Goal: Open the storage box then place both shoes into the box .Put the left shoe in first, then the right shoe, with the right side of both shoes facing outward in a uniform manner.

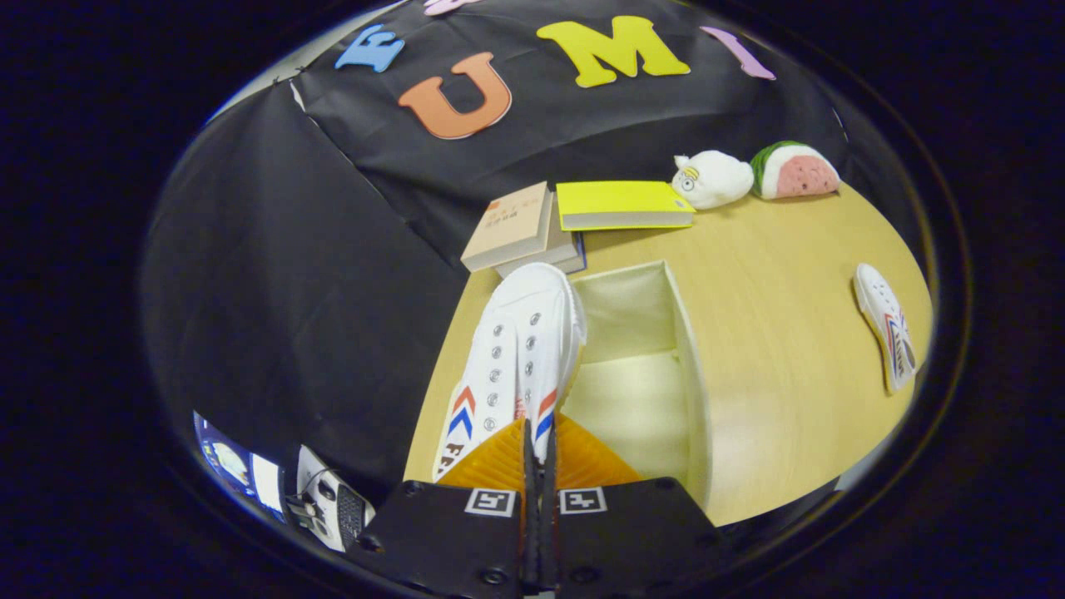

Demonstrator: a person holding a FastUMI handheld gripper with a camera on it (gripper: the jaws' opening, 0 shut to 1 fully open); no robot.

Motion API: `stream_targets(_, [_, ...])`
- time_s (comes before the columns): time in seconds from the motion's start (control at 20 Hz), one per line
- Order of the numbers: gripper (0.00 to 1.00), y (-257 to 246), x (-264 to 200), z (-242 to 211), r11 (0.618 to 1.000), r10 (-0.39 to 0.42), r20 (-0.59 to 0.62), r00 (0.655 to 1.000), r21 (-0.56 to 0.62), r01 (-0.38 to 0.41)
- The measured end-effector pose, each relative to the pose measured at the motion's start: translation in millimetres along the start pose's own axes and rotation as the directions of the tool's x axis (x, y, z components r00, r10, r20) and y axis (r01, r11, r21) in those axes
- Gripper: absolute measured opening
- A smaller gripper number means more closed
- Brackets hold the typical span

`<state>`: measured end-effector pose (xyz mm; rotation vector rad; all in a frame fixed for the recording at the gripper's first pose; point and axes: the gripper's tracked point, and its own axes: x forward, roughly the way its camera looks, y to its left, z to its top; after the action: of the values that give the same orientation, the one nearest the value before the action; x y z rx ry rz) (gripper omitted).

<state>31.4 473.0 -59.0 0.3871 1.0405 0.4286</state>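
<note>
My gripper [537, 437] is shut on a white canvas shoe [520, 358] with red and blue chevrons, pinching its heel end so that the toe points away from me. The shoe hangs over the left wall of the open cream storage box [686, 366], whose inside is bare. The second white shoe [889, 337] lies on its side on the wooden table [774, 283], far to the right of the box.
Beyond the box lie a stack of tan books [516, 229] and a yellow book [624, 205]. A white plush toy [711, 179] and a watermelon plush [795, 170] sit at the back right. Black cloth hangs behind and to the left.
</note>
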Motion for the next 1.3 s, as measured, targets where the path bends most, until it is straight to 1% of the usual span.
stream_targets(0.15, [0.06, -5, 24, -14, 0.999, -0.047, -0.031, 0.998, 0.017, 0.047])
stream_targets(0.3, [0.06, -7, 45, -25, 0.997, -0.074, -0.070, 0.995, 0.019, 0.076])
stream_targets(0.35, [0.06, -7, 51, -29, 0.996, -0.080, -0.089, 0.993, 0.022, 0.082])
stream_targets(0.4, [0.06, -5, 54, -35, 0.997, -0.071, -0.116, 0.991, 0.021, 0.074])
stream_targets(0.45, [0.08, -3, 58, -39, 0.997, -0.062, -0.135, 0.989, 0.026, 0.066])
stream_targets(0.5, [0.12, -2, 58, -39, 0.998, -0.047, -0.146, 0.988, 0.031, 0.052])
stream_targets(0.55, [0.20, -1, 57, -35, 0.999, -0.032, -0.138, 0.990, 0.027, 0.036])
stream_targets(0.6, [0.24, 2, 58, -30, 1.000, -0.018, -0.124, 0.992, 0.018, 0.021])
stream_targets(0.7, [0.44, 6, 46, -22, 1.000, -0.006, -0.105, 0.994, -0.016, 0.004])
stream_targets(0.8, [0.63, 3, 31, -13, 0.997, -0.009, -0.078, 0.997, -0.077, 0.003])
stream_targets(0.95, [0.81, -10, 3, 5, 0.978, -0.020, 0.012, 1.000, -0.208, 0.022])
stream_targets(1.05, [0.82, -19, -23, 17, 0.957, -0.018, 0.081, 0.997, -0.286, 0.041])
stream_targets(1.2, [0.86, -40, -64, 32, 0.930, -0.015, 0.176, 0.984, -0.359, 0.078])
stream_targets(1.3, [0.86, -62, -90, 43, 0.913, -0.016, 0.232, 0.973, -0.394, 0.109])
